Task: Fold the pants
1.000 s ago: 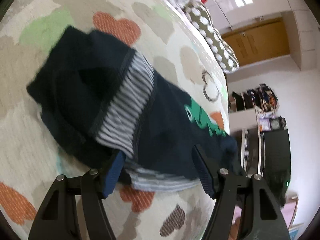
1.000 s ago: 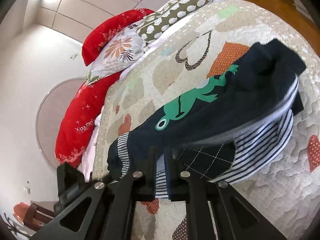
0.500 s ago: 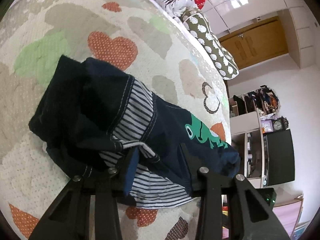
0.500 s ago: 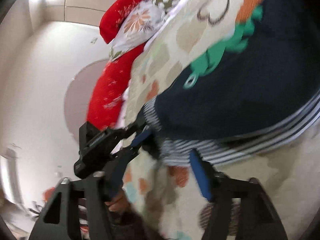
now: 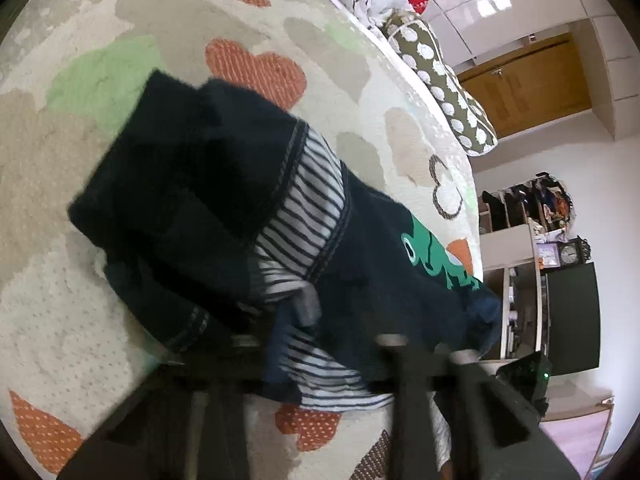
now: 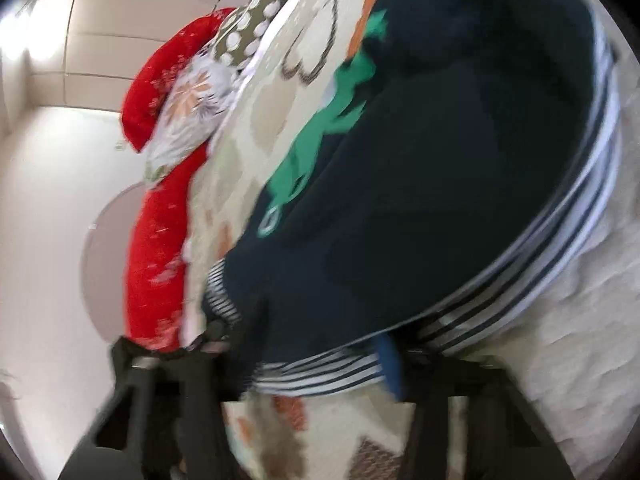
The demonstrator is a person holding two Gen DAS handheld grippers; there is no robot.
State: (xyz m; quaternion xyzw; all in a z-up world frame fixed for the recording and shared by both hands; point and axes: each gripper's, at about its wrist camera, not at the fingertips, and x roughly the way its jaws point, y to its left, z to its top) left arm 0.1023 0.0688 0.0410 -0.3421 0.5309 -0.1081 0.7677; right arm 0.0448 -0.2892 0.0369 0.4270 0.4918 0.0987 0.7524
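Dark navy child's pants (image 5: pixel 208 200) with a striped lining and a green frog print (image 5: pixel 432 252) lie bunched on the heart-patterned quilt (image 5: pixel 120 60). My left gripper (image 5: pixel 320 340) is blurred at the near edge of the pants and is shut on a bunched fold of navy and striped cloth. In the right wrist view the pants (image 6: pixel 440 160) fill the frame. My right gripper (image 6: pixel 312 356) has the striped hem (image 6: pixel 320 376) between its jaws, which are closing. Its blue pad (image 6: pixel 390 364) touches the hem; the other pad is hidden behind the cloth.
Pillows line the bed's far edge: a polka-dot one (image 5: pixel 440 80), a floral one (image 6: pixel 184 120) and a red one (image 6: pixel 160 200). Past the bed stand a wooden door (image 5: pixel 520 88), shelves (image 5: pixel 516 240) and a dark screen (image 5: pixel 572 320).
My left gripper has closed on the near fold of the pants. My right gripper let go, dropped lower and opened around the striped hem.
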